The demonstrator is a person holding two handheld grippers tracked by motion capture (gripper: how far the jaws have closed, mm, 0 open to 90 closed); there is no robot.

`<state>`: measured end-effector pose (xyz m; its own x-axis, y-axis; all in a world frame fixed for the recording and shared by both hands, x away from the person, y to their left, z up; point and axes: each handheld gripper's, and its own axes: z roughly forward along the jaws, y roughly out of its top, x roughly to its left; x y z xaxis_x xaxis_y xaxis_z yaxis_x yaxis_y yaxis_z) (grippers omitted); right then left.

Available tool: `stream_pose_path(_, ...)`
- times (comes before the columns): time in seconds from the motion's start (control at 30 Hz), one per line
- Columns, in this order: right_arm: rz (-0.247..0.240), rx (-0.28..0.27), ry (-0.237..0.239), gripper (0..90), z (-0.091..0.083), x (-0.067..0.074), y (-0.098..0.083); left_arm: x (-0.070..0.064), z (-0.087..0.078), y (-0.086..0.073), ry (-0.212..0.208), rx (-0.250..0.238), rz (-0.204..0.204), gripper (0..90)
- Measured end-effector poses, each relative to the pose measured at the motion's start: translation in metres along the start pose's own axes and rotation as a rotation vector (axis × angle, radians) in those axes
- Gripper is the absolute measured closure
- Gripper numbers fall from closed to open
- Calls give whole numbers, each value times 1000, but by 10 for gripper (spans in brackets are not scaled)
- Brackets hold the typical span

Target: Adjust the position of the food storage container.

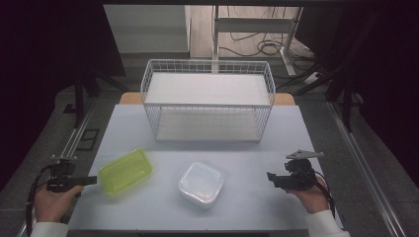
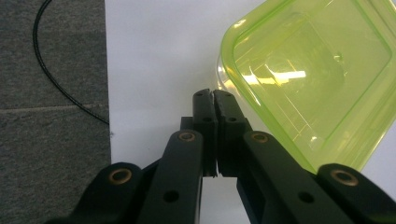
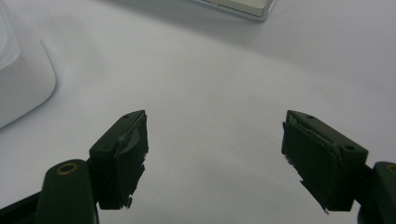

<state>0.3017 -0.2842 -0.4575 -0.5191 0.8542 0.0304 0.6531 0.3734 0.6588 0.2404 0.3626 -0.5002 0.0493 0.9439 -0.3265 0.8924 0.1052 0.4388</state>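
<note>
Green box (image 1: 125,171) lies on the near left of the table (image 1: 247,148), left of the white box (image 1: 200,184). The left gripper (image 1: 94,180) sits at the green box's left corner with its jaws pressed together, right beside the rim; nothing shows between them. The right gripper (image 1: 271,177) is over on the near right, jaws wide apart, holding nothing.

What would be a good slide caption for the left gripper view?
Left gripper with jaws shut at the rim of a translucent lime-green plastic container on the white table.
</note>
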Motion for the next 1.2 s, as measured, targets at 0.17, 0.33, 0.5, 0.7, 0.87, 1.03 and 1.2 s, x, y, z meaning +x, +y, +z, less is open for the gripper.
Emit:
stream_pose_path(0.17,-1,6,-14,226,0,-1,-1,2,4,2,2,17,1,887)
stream_pose_path(0.33,3,10,-18,226,2,-2,0,-1,7,5,5,21,6,893)
stream_pose_path(0.5,14,13,-28,223,2,-2,0,-3,9,9,-2,17,7,894)
stream_pose_path(0.7,21,14,-32,223,1,-4,0,-8,14,17,-17,16,21,894)
stream_pose_path(0.87,17,17,-29,218,2,-2,0,-15,21,26,-23,16,33,893)
stream_pose_path(1.03,20,20,-31,215,2,-3,0,-23,29,33,-36,33,55,893)
stream_pose_path(1.2,24,20,-30,214,2,-4,0,-32,35,35,-48,49,75,893)
